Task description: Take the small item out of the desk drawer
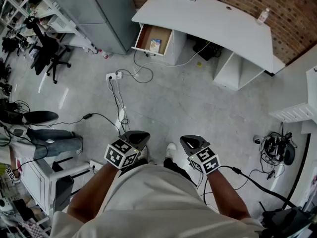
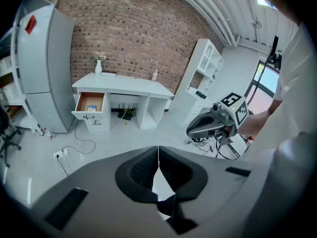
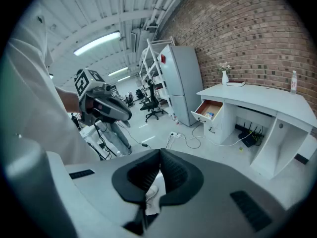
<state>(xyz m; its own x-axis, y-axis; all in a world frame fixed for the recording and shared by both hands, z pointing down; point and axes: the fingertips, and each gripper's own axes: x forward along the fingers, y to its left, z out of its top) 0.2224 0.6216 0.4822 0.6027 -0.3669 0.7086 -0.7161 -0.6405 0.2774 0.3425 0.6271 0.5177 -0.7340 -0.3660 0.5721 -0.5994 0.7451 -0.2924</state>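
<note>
The small pack [image 1: 155,45] lies flat inside the open drawer [image 1: 147,34] of the white counter [image 1: 218,21]. It sits toward 1 side of the drawer floor. The person stands well apart from it, across the floor.

The left tongs [image 2: 158,155] are closed with nothing in them. The right tongs [image 3: 159,160] are closed and empty too. Both must open before they can grab.

The pack looks little, thin and light, with some blue on it. It is too far away to tell if it is card or soft wrap. It may slide on the smooth drawer floor. I think it is best to pinch its 2 side edges gently, then lift it straight up past the drawer walls.
</note>
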